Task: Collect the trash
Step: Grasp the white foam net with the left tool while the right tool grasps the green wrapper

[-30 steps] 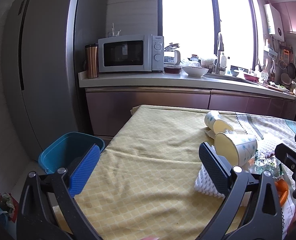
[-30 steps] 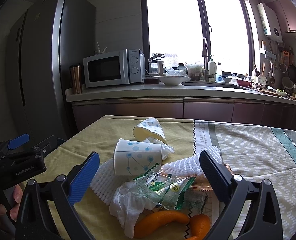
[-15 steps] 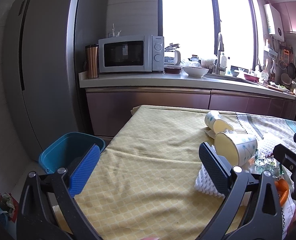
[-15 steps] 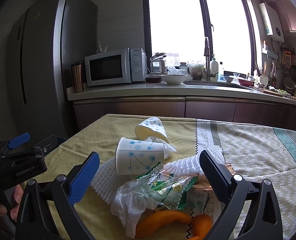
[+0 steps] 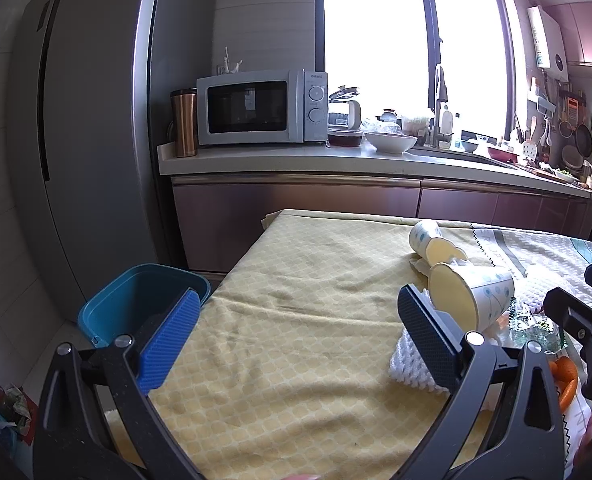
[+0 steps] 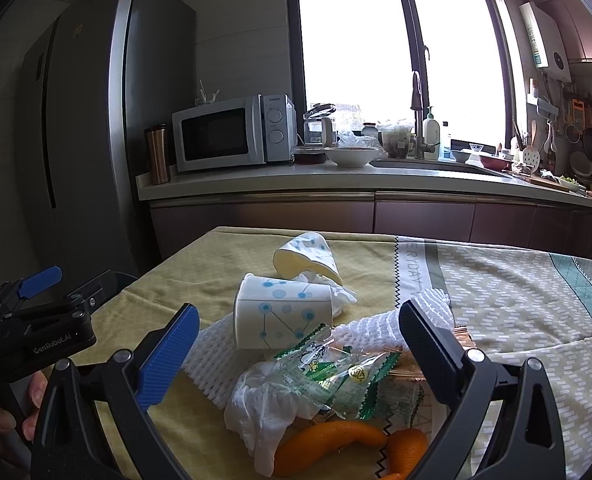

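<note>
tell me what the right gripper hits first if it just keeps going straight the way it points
Probably the trash pile. The open right gripper points over the clear green-printed wrappers toward the tipped paper cup on the white foam net. If it runs low, the wrappers come first; otherwise the cup. Depth is unclear.

Daylight came from the far window (image 6: pixel 396 60), which was blown out to pure white in both views. The fridge (image 5: pixel 87 140) on the left stayed dim grey, with a bright streak down its edge. The tablecloth (image 5: pixel 296 320) was evenly lit, with soft shadows in its folds. Strong fisheye bending showed at the edges, and the corners were vignetted black. Focus was sharp mid-scene; the near gripper frames were slightly soft. There was no motion blur.
</note>
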A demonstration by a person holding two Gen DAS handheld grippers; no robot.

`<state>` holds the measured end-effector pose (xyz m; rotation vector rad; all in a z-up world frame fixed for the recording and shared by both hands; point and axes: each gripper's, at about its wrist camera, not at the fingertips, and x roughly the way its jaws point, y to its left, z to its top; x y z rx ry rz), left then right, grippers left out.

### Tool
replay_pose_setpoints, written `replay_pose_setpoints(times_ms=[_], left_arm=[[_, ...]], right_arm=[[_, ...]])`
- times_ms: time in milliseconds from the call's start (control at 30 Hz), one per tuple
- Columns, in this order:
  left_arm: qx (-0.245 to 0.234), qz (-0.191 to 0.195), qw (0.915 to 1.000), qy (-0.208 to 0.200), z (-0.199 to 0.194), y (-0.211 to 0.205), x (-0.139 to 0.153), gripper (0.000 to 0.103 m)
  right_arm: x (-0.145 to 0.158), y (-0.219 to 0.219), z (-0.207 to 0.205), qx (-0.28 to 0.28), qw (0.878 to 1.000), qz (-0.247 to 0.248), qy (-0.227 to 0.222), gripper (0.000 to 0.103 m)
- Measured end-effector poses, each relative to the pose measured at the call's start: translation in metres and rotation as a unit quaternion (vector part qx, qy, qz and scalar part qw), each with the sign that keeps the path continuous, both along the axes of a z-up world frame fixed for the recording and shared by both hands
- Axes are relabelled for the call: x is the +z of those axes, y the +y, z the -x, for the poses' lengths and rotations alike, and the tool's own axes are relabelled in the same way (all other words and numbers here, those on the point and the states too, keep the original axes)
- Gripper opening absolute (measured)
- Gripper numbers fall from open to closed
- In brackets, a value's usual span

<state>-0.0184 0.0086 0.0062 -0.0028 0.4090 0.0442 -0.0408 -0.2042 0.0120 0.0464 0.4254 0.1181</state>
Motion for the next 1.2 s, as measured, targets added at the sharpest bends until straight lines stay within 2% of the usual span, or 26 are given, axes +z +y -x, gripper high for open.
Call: replay_pose_setpoints(times_ms=[500,600,767,900,1100,1200], left_arm=[[-0.009,0.002,0.9998,0.015,-0.006,-0.004,-0.006,0.098],[-0.023,0.005,0.9994,0.025,-0.009,-0.007,-0.008,0.098],[-0.058,0.007,0.9968,0.055,-0.017,-0.014,-0.015,0.098],[-0.112,0.016,0.9898,0.087,-0.027,-0.026,-0.026,0.094],[-0.182,0.042,0.9699,0.157,-0.051,-0.044,-0.047,0.077],[-0.203,0.05,0.9593,0.19,-0.062,-0.053,-0.059,0.065]], right_arm=[[-0.002,0.0,-0.007,0.011,1.0,-0.002,0.018,0.097],[-0.002,-0.001,-0.014,0.015,0.999,-0.002,0.028,0.094],[-0.005,-0.009,-0.023,0.024,0.998,-0.016,0.054,0.085],[-0.012,-0.015,-0.024,0.04,0.996,-0.021,0.078,0.077],[-0.024,-0.021,-0.016,0.044,0.994,-0.005,0.1,0.074],[-0.029,-0.023,-0.014,0.039,0.993,0.007,0.108,0.066]])
